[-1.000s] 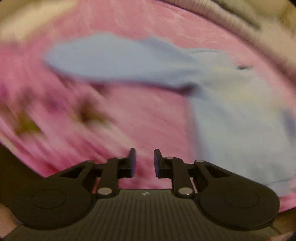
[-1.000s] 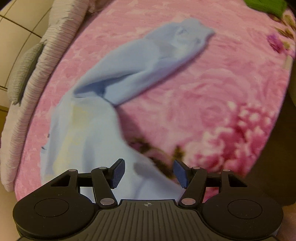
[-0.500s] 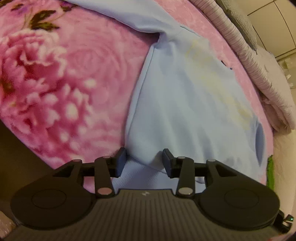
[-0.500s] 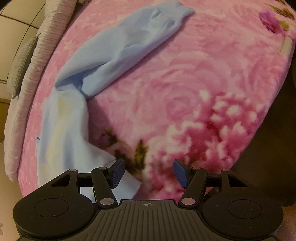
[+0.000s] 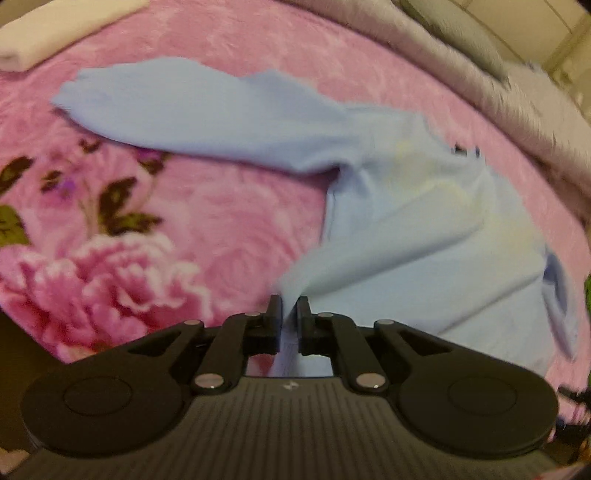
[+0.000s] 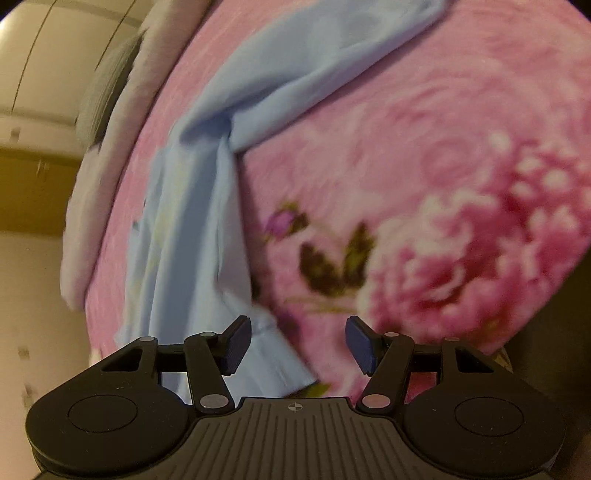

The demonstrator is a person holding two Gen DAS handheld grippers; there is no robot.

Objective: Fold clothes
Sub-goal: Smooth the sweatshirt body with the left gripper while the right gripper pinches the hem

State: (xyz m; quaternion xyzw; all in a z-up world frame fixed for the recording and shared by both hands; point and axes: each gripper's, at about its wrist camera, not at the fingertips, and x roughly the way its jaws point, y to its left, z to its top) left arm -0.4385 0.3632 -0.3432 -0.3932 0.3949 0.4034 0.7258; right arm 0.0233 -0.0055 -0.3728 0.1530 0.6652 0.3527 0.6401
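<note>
A light blue long-sleeved shirt (image 5: pixel 424 236) lies spread on a pink flowered blanket (image 5: pixel 229 221), one sleeve (image 5: pixel 192 107) stretched out to the left. My left gripper (image 5: pixel 290 306) has its jaws closing on the shirt's near edge. The cloth is pinched between the pads and pulled up into a peak. In the right wrist view the shirt (image 6: pixel 192 240) runs down the left side, its sleeve (image 6: pixel 314 62) at the top. My right gripper (image 6: pixel 299 339) stands open low over the blanket (image 6: pixel 424 147). The shirt's hem corner lies under its left finger, nothing gripped.
A folded white cloth (image 5: pixel 48 33) lies at the blanket's far left. Pale ribbed bedding (image 5: pixel 480 74) and a grey pillow (image 5: pixel 454 26) line the far side. The bed's edge drops into dark at the near left (image 5: pixel 22 332) and at the right (image 6: pixel 554 332).
My left jaws have come together on the shirt's near edge and drawn it up off the blanket. My right gripper has sunk closer to the bed and tilted, still open.
</note>
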